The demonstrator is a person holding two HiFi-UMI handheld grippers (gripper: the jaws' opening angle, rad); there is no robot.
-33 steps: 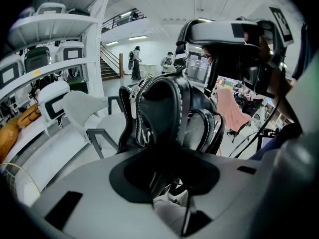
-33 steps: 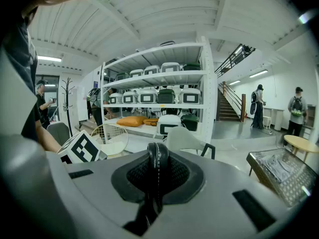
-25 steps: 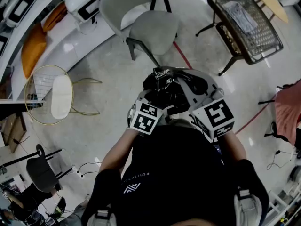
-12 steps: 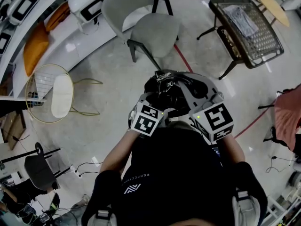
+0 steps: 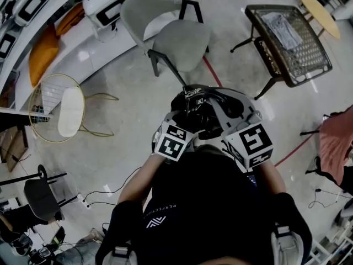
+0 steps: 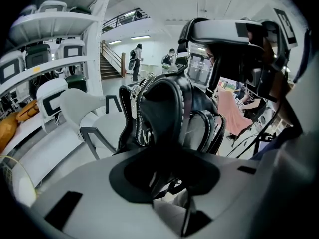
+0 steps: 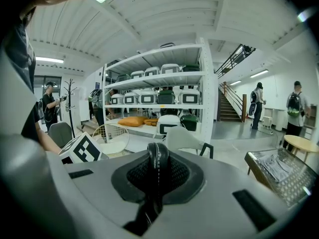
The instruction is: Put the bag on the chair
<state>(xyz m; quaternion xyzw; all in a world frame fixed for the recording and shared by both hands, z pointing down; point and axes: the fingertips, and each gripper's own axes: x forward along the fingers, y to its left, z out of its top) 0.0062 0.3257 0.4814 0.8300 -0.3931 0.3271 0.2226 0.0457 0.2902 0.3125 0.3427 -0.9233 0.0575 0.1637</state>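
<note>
The black leather bag — white-stitched handles, metal zip — is upright and aloft, near the grey padded chair, which stands on dark legs.

My left gripper is clamped on the black bag, whose zipper and stitched handles rise upright in front of me. Behind it to the left stands a grey chair, near white shelves.

Black glossy leather bag, white stitching; chair matt grey cloth; floor polished, shiny.
</note>
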